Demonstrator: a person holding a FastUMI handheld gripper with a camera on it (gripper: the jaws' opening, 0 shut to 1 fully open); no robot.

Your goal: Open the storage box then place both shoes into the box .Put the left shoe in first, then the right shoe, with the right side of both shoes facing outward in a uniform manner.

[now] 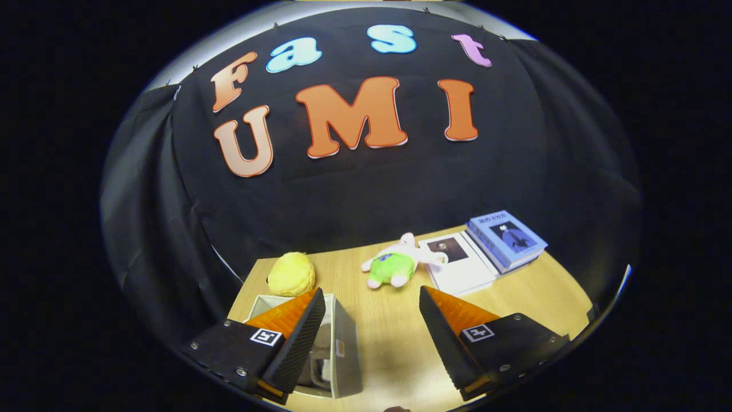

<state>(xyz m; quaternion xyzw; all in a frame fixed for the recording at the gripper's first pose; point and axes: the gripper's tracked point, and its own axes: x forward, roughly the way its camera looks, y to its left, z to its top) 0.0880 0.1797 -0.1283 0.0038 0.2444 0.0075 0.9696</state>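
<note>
My gripper (372,309) hangs open above the wooden table (389,326), with nothing between its fingers. Under the left finger (300,337) stands the white storage box (343,343); its top is open and something grey and white lies inside, mostly hidden by the finger, so I cannot tell what it is. The right finger (443,335) is over bare wood to the box's right.
Beyond the fingers lie a yellow plush toy (291,273) just behind the box, a green and white plush toy (396,264) in the middle, and a white book (457,264) with a blue book (506,239) stacked at the back right.
</note>
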